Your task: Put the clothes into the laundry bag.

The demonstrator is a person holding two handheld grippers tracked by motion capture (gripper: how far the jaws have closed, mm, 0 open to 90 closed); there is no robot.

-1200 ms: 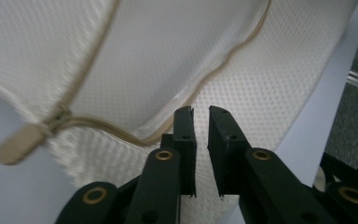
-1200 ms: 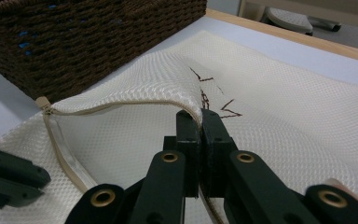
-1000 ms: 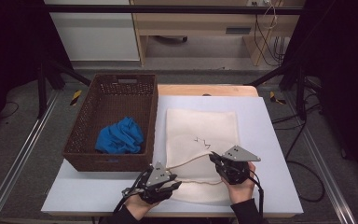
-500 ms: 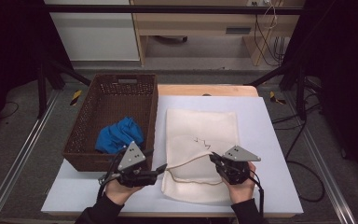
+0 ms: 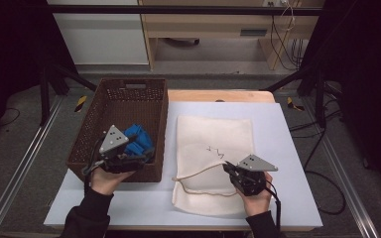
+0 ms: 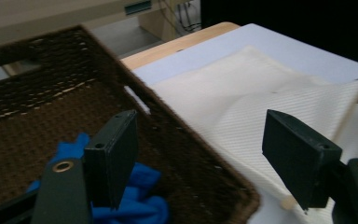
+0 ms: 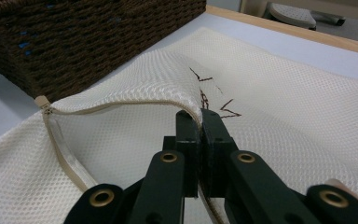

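Note:
A cream mesh bag [image 5: 213, 139] lies flat on the white table, its zippered mouth toward me. My right gripper [image 5: 226, 169] is shut on the upper lip of that mouth and holds it raised, so the bag [image 7: 284, 93] gapes open under the jaws of the right gripper [image 7: 200, 117]. A blue cloth [image 5: 138, 139] lies crumpled in the brown wicker basket [image 5: 129, 85] left of the bag. My left gripper [image 5: 146, 156] hovers open over the basket's near right corner, just above the blue cloth [image 6: 142, 189]; nothing is between the jaws of the left gripper [image 6: 200, 135].
The basket's woven wall [image 7: 74, 37] stands close to the bag's left edge. The zipper tape [image 7: 60, 135] curves along the bag's lower lip. A wooden strip [image 5: 218, 95] borders the table's far side, with a desk and cables beyond.
My left gripper has moved left and away from the bag's near edge to above the basket's near right corner. The right gripper has kept its hold on the bag's lip.

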